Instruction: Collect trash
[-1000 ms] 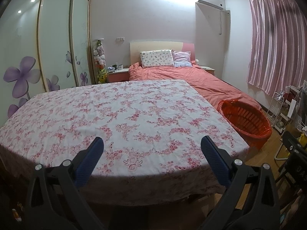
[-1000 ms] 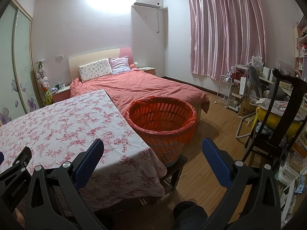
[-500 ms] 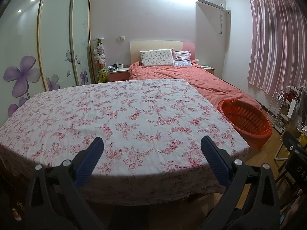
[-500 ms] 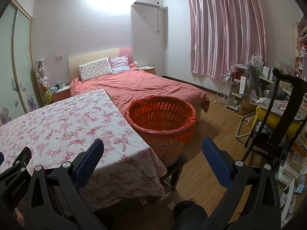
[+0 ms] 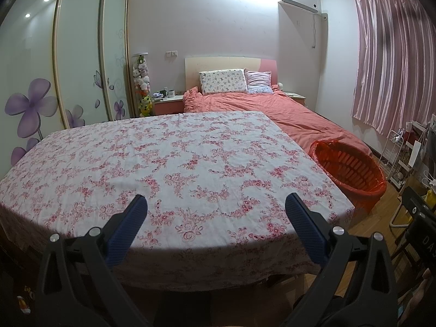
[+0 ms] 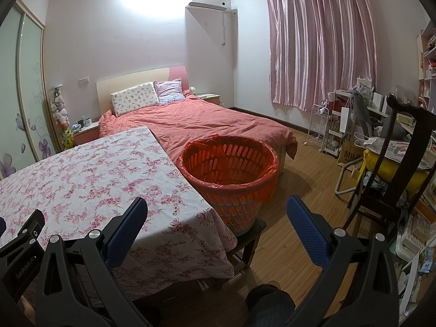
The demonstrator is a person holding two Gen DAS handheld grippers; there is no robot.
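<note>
An orange slatted basket lined with an orange bag stands on a low dark stool at the right end of the table; it also shows in the left wrist view. The table carries a pink floral cloth, which also shows in the right wrist view. No loose trash shows on it. My left gripper is open and empty over the table's near edge. My right gripper is open and empty, near the table's right corner, short of the basket.
A bed with a coral cover lies behind table and basket. A dark wooden chair and cluttered shelves stand at the right. A wardrobe with flower-print doors lines the left wall. Wooden floor lies right of the basket.
Both views have shifted only slightly. Both grippers stay open and empty.
</note>
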